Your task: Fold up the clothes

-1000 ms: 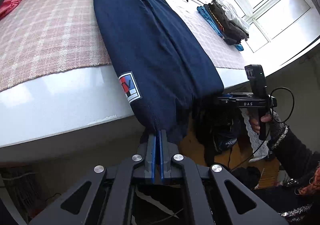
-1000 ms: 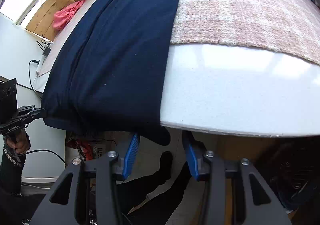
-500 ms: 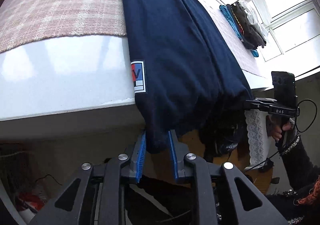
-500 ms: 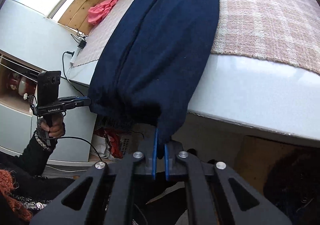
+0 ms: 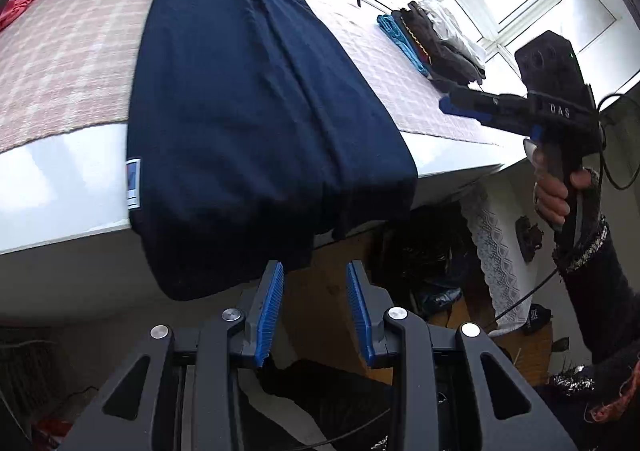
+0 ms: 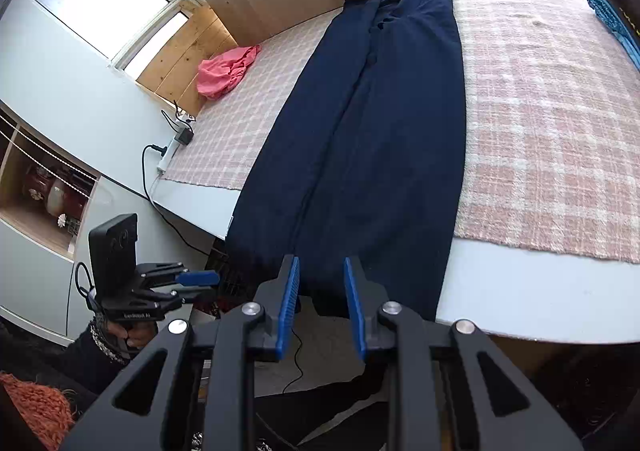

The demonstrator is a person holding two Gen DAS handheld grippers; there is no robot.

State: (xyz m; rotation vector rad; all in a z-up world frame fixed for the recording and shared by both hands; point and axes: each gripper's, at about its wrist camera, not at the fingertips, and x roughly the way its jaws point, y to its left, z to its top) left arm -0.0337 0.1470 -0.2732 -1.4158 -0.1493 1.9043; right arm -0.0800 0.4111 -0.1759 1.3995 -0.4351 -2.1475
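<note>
Left wrist view: navy trousers [image 5: 248, 123] lie lengthwise on the desk [image 5: 60, 187], over a pink checked cloth [image 5: 68, 63]. Near end hangs over the desk's front edge. A small label [image 5: 133, 183] sits at the left edge of the fabric.

Left gripper [image 5: 315, 305]: fingers [image 5: 272, 307] spread apart, nothing between them. Tips sit just below the hanging end; no contact visible.

Right wrist view: right gripper [image 6: 320, 301] also released, fingers [image 6: 289, 301] parted and empty, tips just short of the overhanging fabric. The trousers [image 6: 372, 139] run straight away from the camera toward the window end, legs laid one beside the other with a long crease between.

Other items: pink garment [image 6: 226, 71] at the far left of the desk; stack of folded clothes [image 5: 436, 39] at the right end, well apart from the trousers.

Judgement: garment is laid flat but not yet folded across its length.

Risks from here:
- Overhang is unsupported with both grippers released; its weight could drag the trousers off the smooth desk edge.
- Pinching only the top layer would separate the legs and skew the fold.
- Uneven lift between the two grippers would twist the crease.
- The checked cloth may bunch if the fabric is dragged rather than lifted.
</note>
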